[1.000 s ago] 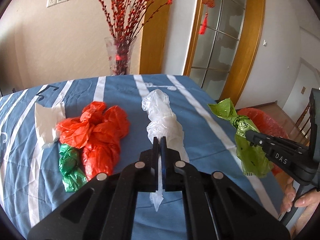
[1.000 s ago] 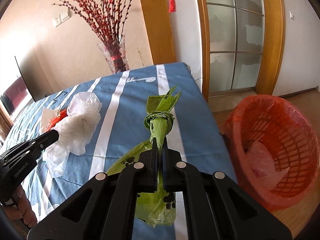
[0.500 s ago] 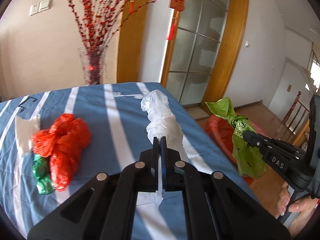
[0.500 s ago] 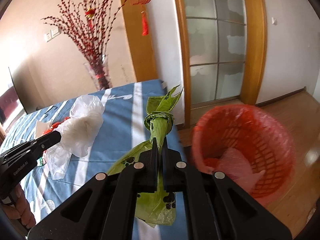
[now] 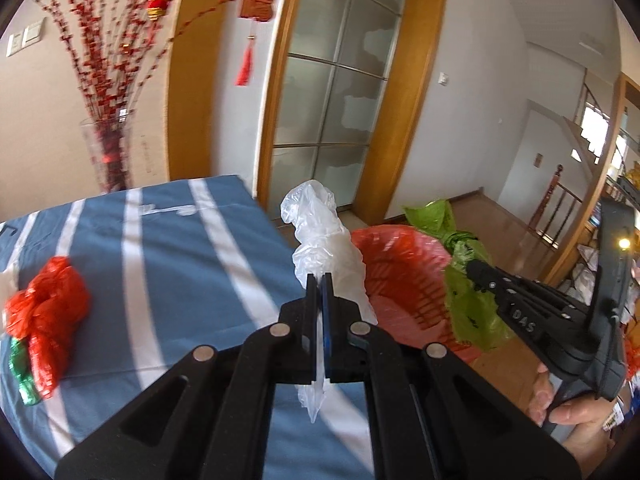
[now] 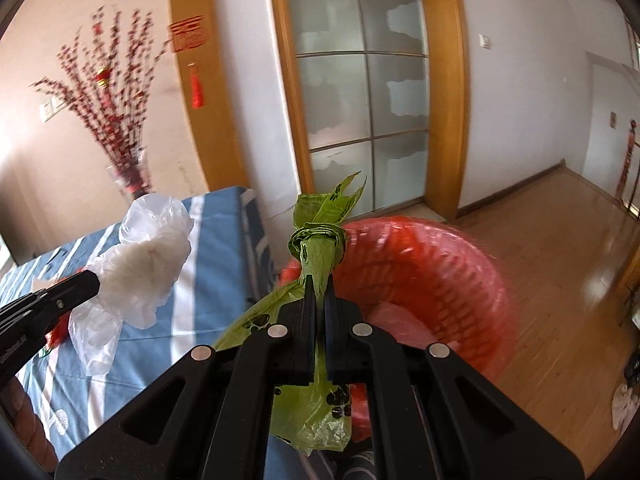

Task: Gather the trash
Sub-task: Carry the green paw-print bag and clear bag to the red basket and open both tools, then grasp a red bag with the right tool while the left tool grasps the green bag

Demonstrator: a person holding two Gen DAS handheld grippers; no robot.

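My left gripper [image 5: 319, 280] is shut on a crumpled white plastic bag [image 5: 324, 240], held over the table's right edge beside a red basket lined with red plastic [image 5: 404, 280]. My right gripper [image 6: 318, 282] is shut on a knotted green bag with paw prints [image 6: 318, 240], held in the air at the basket's [image 6: 440, 276] near rim. The right gripper [image 5: 474, 270] with the green bag [image 5: 468, 304] also shows in the left wrist view, and the left gripper [image 6: 94, 280] with the white bag [image 6: 148, 264] in the right wrist view.
A red plastic bag [image 5: 48, 312] and a green one [image 5: 22, 368] lie on the blue striped tablecloth [image 5: 168, 248]. A glass vase of red branches [image 5: 108, 148] stands at the table's far edge. The basket stands on a wooden floor [image 6: 560, 248] before a glass door [image 6: 360, 92].
Both grippers have swung to the right with their bags, from over the table towards the red basket, which now fills more of both views. The red and green bags stay on the table.
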